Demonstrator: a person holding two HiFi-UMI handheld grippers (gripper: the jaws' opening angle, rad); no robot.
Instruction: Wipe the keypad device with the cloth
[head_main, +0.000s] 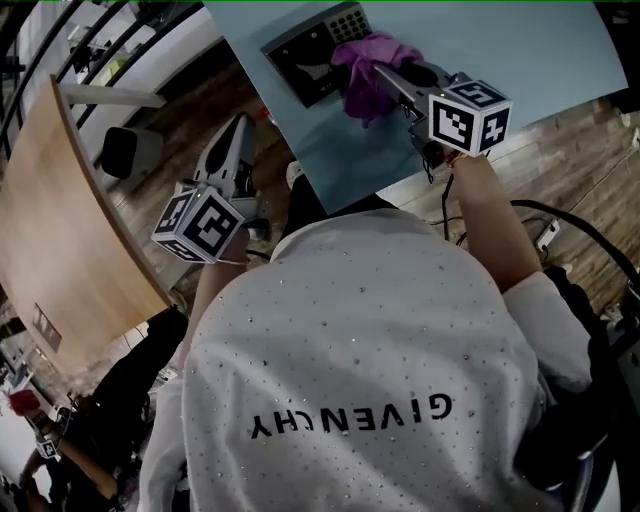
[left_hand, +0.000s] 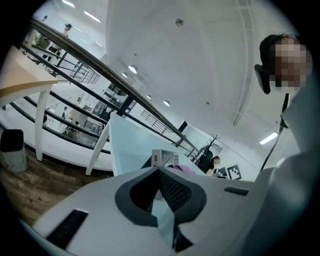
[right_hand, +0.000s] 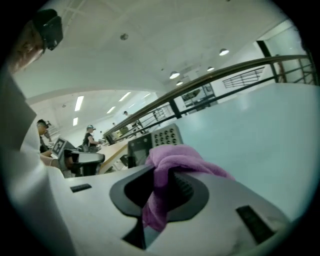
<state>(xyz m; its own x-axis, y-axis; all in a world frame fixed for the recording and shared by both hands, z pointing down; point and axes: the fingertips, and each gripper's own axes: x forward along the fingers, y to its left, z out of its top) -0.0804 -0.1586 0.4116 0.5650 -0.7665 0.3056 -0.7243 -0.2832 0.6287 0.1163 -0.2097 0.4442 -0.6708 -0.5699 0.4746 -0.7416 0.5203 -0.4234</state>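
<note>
The dark keypad device lies near the left edge of the pale blue table. A purple cloth hangs bunched over its right side, with my right gripper shut on it. In the right gripper view the cloth fills the jaws of my right gripper, and the keypad device stands just beyond. My left gripper hovers off the table's left edge over the wooden floor, shut and holding nothing. In the left gripper view my left gripper points toward the keypad device and the cloth.
A curved wooden table stands at the left, with a black bin near it. Cables lie on the floor at the right. A black railing runs behind. Other people sit at the lower left.
</note>
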